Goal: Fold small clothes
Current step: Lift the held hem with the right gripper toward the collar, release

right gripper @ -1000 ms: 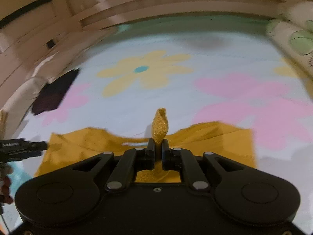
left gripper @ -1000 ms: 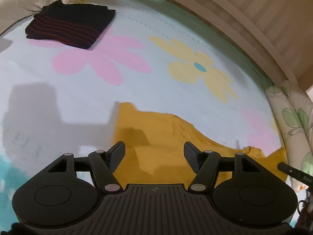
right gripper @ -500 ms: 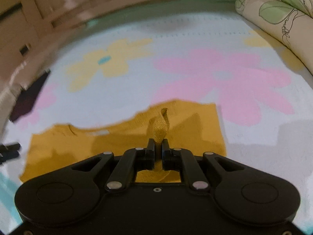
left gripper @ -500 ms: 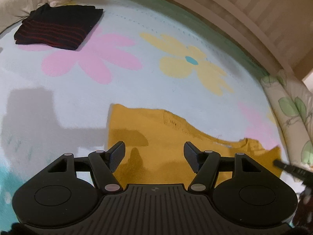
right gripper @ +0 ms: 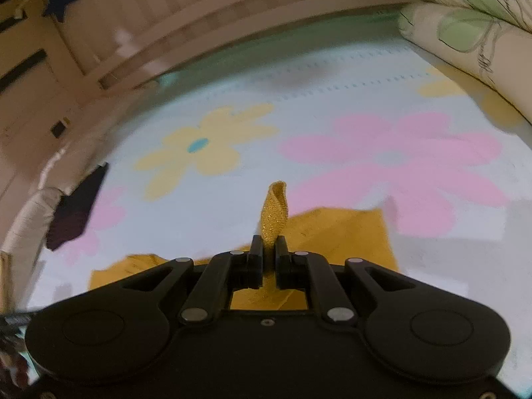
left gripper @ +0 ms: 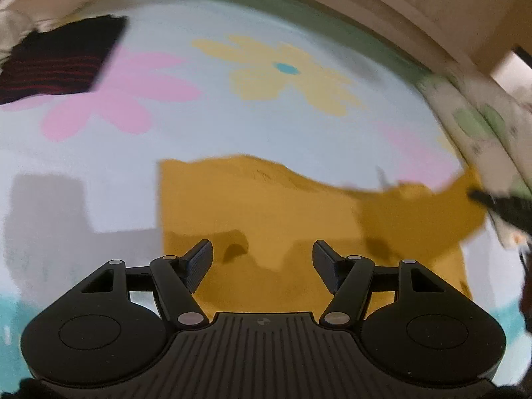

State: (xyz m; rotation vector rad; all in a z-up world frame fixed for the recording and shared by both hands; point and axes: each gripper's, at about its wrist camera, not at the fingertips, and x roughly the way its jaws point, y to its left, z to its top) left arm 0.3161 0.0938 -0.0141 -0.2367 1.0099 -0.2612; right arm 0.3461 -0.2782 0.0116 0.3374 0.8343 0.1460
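A mustard-yellow garment (left gripper: 266, 212) lies spread on the flowered bed sheet (left gripper: 232, 126). My left gripper (left gripper: 262, 259) hovers open just above the garment's near part, with nothing between its fingers. In the right wrist view the same yellow garment (right gripper: 335, 232) lies under my right gripper (right gripper: 268, 247), which is shut on a pinched-up fold of its cloth that sticks up past the fingertips. The right gripper's tip (left gripper: 495, 202) shows at the far right of the left wrist view, at the garment's right end.
A folded black garment with red stripes (left gripper: 63, 63) lies at the back left of the sheet, also seen as a dark shape (right gripper: 74, 209). A leaf-print bolster (right gripper: 465, 30) borders the right side. A slatted wooden bed frame (right gripper: 232, 16) runs along the back.
Both views have swung round as the hands rolled and shifted sideways. The right gripper keeps its pinch on the yellow cloth. The left gripper stays open over the garment.
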